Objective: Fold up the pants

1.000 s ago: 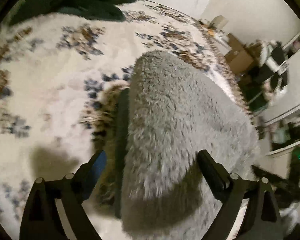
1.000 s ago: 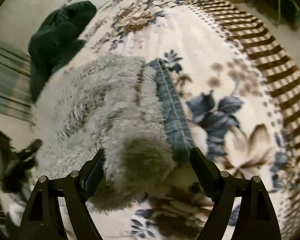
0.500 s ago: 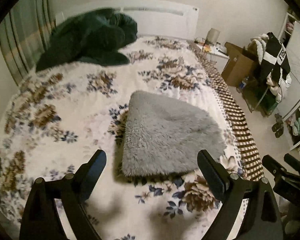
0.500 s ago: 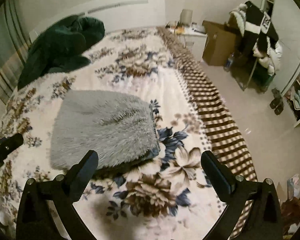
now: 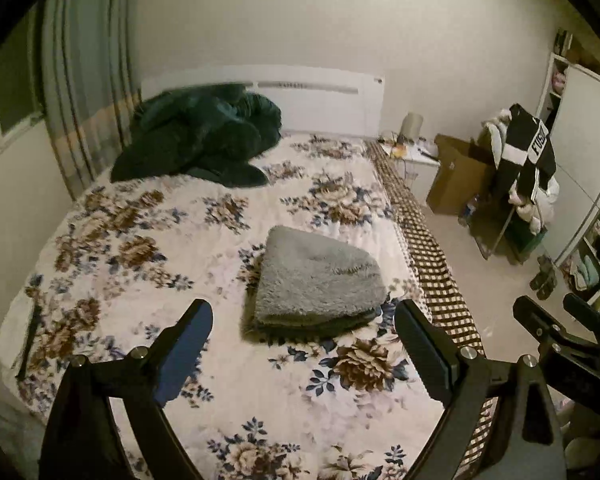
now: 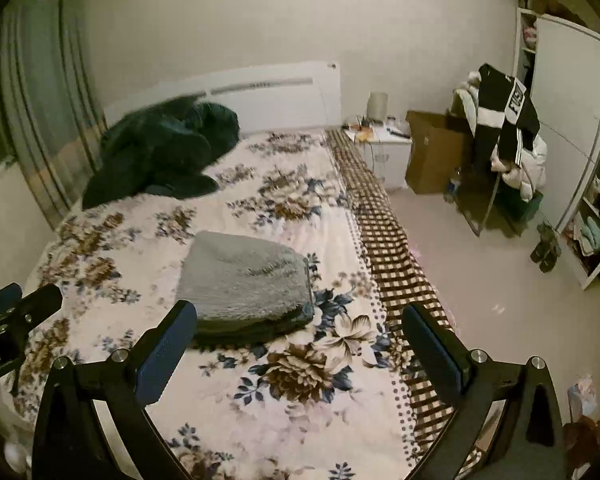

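Note:
The folded pants [image 5: 316, 280] lie as a compact grey fleecy stack on the floral bedspread [image 5: 148, 240], near the bed's right side; a blue denim edge shows along the stack in the right wrist view [image 6: 244, 276]. My left gripper [image 5: 304, 324] is open and empty, held well back and above the bed. My right gripper [image 6: 300, 320] is open and empty, also well back from the stack. The right gripper shows at the lower right of the left wrist view [image 5: 568, 332].
A dark green blanket [image 5: 204, 140] is heaped by the white headboard [image 5: 312, 96]. A checked sheet edge [image 5: 432, 256] runs down the bed's right side. A nightstand [image 6: 384, 148], cardboard box [image 6: 432, 152], a rack of clothes [image 6: 504, 120] and a wardrobe [image 6: 568, 120] stand to the right.
Both grippers have pulled back and up from the folded pants, from right over the stack to a far view of the whole bed. The stack has stayed in place.

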{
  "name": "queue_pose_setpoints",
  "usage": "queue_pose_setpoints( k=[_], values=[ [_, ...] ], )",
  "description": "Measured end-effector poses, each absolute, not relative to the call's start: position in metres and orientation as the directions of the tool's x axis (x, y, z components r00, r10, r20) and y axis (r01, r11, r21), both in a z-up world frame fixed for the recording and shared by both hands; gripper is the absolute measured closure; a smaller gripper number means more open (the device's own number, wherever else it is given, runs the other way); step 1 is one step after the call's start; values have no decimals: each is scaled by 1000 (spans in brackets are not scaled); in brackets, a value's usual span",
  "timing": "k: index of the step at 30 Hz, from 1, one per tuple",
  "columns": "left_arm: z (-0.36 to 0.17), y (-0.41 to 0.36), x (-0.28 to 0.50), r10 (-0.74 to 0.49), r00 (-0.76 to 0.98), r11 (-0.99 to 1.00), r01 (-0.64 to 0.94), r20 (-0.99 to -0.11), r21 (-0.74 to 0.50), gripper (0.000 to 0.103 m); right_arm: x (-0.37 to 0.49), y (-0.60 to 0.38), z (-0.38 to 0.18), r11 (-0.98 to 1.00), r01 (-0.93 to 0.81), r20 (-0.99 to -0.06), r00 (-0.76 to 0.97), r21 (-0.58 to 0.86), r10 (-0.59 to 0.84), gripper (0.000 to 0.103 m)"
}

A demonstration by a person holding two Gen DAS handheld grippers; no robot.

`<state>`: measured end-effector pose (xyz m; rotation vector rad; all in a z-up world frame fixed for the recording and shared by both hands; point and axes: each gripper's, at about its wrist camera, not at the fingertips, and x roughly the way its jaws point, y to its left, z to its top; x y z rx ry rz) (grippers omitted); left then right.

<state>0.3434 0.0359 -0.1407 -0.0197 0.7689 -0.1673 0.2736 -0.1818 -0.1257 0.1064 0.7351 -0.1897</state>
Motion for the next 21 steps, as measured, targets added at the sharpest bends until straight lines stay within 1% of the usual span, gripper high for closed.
queue_pose_setpoints(
  k=[4, 8, 9, 10, 16, 21],
  values=[
    [-118, 36, 313, -140, 730, 990, 126, -669, -70, 10, 225, -177, -90, 982, 180, -652, 751, 52, -103, 0],
    [-103, 36, 286, -134, 742, 991, 117, -657, -71, 10, 186, -172, -60, 986, 159, -632, 769, 40, -99, 0],
    [-101, 36, 282, -141, 741, 990, 121, -657, -76, 8, 176, -170, -53, 987, 157, -631, 769, 37, -99, 0],
    [-98, 36, 278, -148, 737, 989, 127, -660, -81, 0, 169, -169, -48, 987, 156, -631, 769, 37, -98, 0],
    [-82, 38, 258, -152, 751, 988, 140, -643, -70, 0, 135, -156, -21, 987, 157, -627, 771, 18, -112, 0],
    [-77, 42, 247, -125, 773, 991, 132, -622, -35, 0, 117, -151, -7, 986, 166, -618, 777, 24, -116, 0]
  ],
)
